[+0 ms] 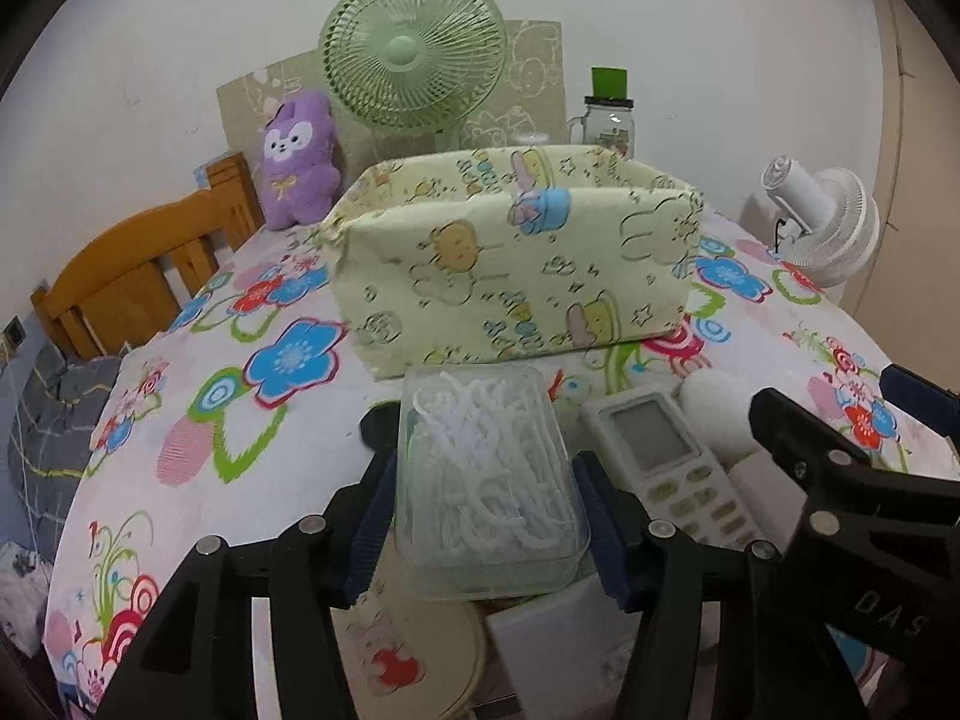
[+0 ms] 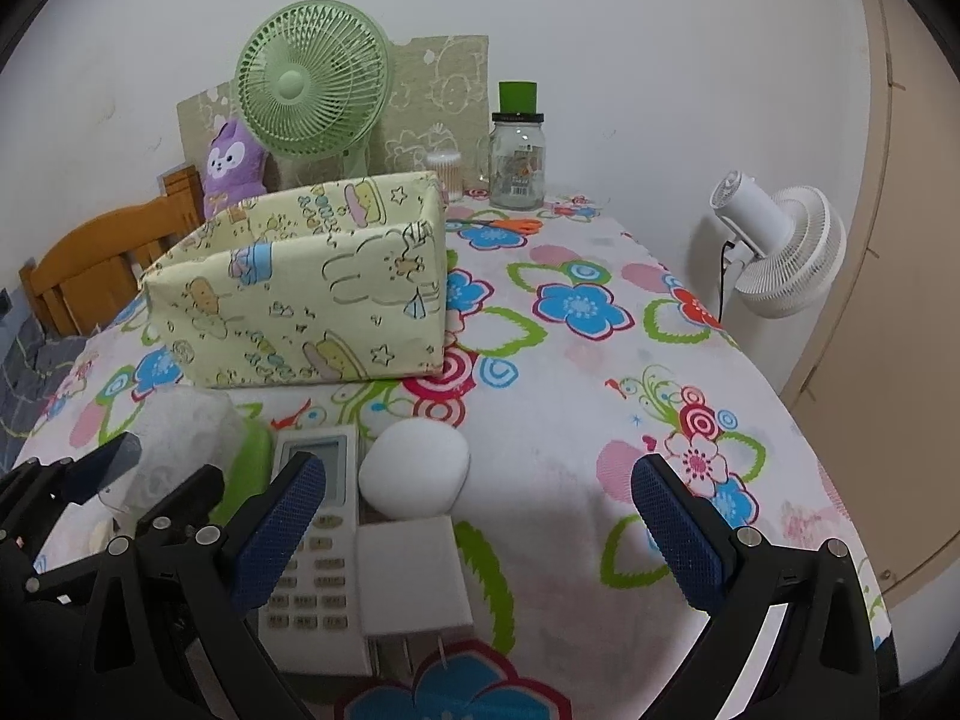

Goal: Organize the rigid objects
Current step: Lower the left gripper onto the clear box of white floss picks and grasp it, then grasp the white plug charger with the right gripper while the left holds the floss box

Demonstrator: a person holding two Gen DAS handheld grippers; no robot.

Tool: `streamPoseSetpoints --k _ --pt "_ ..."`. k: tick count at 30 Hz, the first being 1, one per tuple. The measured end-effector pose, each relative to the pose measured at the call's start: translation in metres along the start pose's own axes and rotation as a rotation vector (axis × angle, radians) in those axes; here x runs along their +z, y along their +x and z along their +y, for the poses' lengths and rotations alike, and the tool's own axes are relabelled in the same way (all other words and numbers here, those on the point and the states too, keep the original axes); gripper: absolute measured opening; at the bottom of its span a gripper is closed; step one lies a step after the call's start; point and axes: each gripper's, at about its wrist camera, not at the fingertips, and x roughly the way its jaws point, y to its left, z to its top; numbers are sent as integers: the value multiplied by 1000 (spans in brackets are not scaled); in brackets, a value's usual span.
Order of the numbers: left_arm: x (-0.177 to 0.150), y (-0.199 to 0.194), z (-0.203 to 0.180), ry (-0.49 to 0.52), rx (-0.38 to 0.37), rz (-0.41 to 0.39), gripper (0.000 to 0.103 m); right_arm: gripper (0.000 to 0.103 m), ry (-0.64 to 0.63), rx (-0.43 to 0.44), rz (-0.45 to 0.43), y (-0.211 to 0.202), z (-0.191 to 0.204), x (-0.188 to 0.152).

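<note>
clear plastic floss-pick box (image 1: 489, 483) sits clamped between the blue pads of the left gripper (image 1: 483, 516), jaws closed onto its long sides, held just in front of the yellow cartoon-print storage box (image 1: 516, 258) on the floral worktop (image 1: 198, 420). beside it to the right lie a white remote control (image 1: 672, 468) and a white egg-shaped object (image 1: 720, 414)

from the right wrist, the right gripper (image 2: 474, 534) hangs with jaws spread wide, holding nothing, over a white charger block (image 2: 414, 576); the remote (image 2: 315, 540) and egg-shaped object (image 2: 414, 468) lie just ahead, the storage box (image 2: 306, 288) beyond
</note>
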Motion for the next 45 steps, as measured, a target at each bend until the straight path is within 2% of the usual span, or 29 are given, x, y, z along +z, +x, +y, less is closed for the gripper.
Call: streamPoseSetpoints --k 7,11,14,19,22,25,26,27,33,35,45 --pt "-10 0 1 5 16 19 60 90 -10 30 59 6 8 -9" --pt "-11 0 0 8 15 18 60 80 -1 30 74 9 7 -11" --pt "-12 0 7 -37 -8 27 60 72 -20 14 87 11 6 -13" --pt "-12 0 5 -33 3 29 60 69 -81 17 108 9 15 -18" --pt "-11 2 4 -34 5 33 61 67 -75 22 99 9 14 -19" --pt "-10 8 1 -25 -2 56 63 56 -67 39 104 11 14 -17" --pt "-10 10 -1 -23 -1 60 63 47 -72 31 110 13 15 -16" --pt "-9 12 -2 -24 -5 59 63 44 -80 29 127 17 17 -16" --pt "-1 22 -2 -52 -20 62 68 42 -44 33 144 31 10 -17" --pt "1 24 -2 -59 -18 52 60 42 -42 35 144 33 10 -16" --pt "5 18 -2 -55 -36 51 60 42 -37 30 111 23 12 -1"
